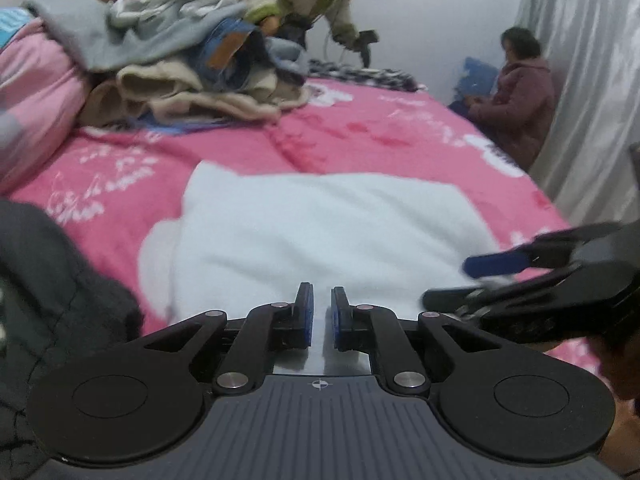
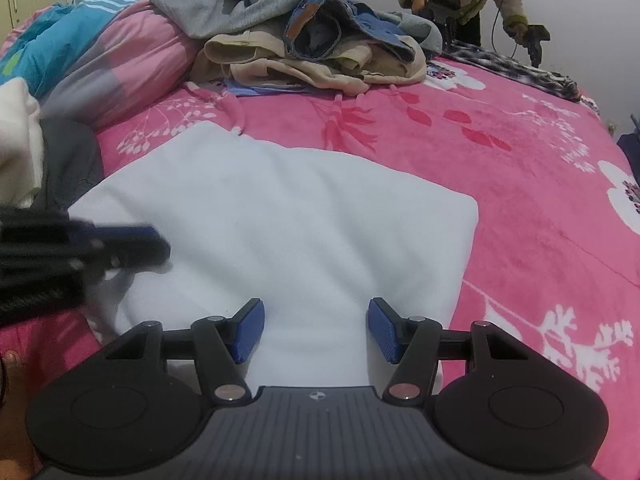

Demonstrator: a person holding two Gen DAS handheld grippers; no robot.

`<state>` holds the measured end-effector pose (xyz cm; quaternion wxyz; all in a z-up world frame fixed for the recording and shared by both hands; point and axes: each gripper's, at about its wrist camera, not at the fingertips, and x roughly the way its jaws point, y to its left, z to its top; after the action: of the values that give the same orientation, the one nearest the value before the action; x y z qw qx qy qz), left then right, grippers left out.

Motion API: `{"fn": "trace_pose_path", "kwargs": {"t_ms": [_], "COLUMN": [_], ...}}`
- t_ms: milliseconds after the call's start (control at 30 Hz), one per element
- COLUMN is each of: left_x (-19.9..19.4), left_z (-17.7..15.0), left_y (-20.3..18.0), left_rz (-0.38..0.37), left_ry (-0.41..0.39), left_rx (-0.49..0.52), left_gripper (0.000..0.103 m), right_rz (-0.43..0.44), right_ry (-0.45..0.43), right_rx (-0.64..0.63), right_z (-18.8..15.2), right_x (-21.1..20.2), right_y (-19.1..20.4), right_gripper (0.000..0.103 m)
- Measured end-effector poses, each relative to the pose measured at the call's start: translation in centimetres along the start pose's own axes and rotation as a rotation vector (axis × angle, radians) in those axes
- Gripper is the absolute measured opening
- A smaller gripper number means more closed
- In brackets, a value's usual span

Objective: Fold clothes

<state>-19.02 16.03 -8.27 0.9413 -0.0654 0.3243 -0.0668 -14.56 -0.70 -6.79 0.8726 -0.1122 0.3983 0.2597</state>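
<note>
We have the folded white fleece garment (image 2: 280, 216) lying flat on the near part of the pink floral bed (image 2: 520, 200). Our left tool (image 1: 322, 316) hovers over its left edge, nearly closed, pinching nothing. Our right tool (image 2: 316, 328) stands spread above the near edge, apparently ready to grasp for another fold.

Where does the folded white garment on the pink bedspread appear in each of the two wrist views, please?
Left wrist view: the white garment fills the lower centre, just beyond the left gripper.
Right wrist view: it spans the centre, ahead of the right gripper.
Shared landmark: the clothes pile at the far side of the bed, with jeans on top.
</note>
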Motion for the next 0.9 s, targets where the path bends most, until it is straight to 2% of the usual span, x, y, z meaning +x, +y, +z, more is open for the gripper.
{"fn": "trace_pose_path", "kwargs": {"t_ms": [133,267,367,400,467,500,600,667,733,800,833,900], "left_x": [-1.1,-1.5,-1.8,-1.8,-1.6,-1.4,-0.5,0.3,1.0,1.4,1.6,2.3], "left_z": [0.5,1.5,2.4,2.7,3.1,3.2,3.5,3.5,3.3,3.5,3.6,3.9], "left_y": [2.3,4.6,5.2,5.4,6.0,6.5,8.0,9.0,9.8,9.7,9.6,9.6], "left_rz": [0.031,0.009,0.019,0.026,0.043,0.04,-0.006,-0.033,-0.048,-0.034,-0.032,-0.057], "left_ry": [-0.033,-0.037,-0.048,-0.054,-0.061,-0.055,-0.019,0.007,0.012,0.009,0.011,0.025], "left_rx": [-0.046,-0.159,-0.204,-0.21,-0.228,-0.245,-0.316,-0.387,-0.44,-0.409,-0.39,-0.381], "left_gripper": [0.009,0.009,0.012,0.014,0.029,0.032,0.038,0.054,0.056,0.059,0.064,0.067], "right_rz": [0.003,0.005,0.011,0.015,0.023,0.028,0.029,0.024,0.014,0.009,0.009,0.01], "right_ry": [-0.005,-0.009,-0.006,-0.004,0.002,0.002,-0.023,-0.042,-0.059,-0.052,-0.047,-0.048], "right_rx": [0.0,0.001,-0.001,0.002,0.016,0.026,0.07,0.113,0.167,0.22,0.236,0.242], "right_z": [-0.1,0.0,0.2,0.2,0.6,0.7,1.5,2.1,2.5,2.6,2.7,2.9], "right_x": [0.0,-0.1,-0.6,-0.8,-1.4,-1.7,-2.9,-3.4,-3.6,-3.2,-3.0,-2.5], "right_y": [0.0,0.0,-0.1,-0.2,-0.6,-0.9,-2.4,-3.7,-5.1,-6.6,-7.0,-7.7], "right_gripper": [0.061,0.061,0.061,0.061,0.061,0.061,0.061,0.062,0.062,0.062,0.062,0.062]}}
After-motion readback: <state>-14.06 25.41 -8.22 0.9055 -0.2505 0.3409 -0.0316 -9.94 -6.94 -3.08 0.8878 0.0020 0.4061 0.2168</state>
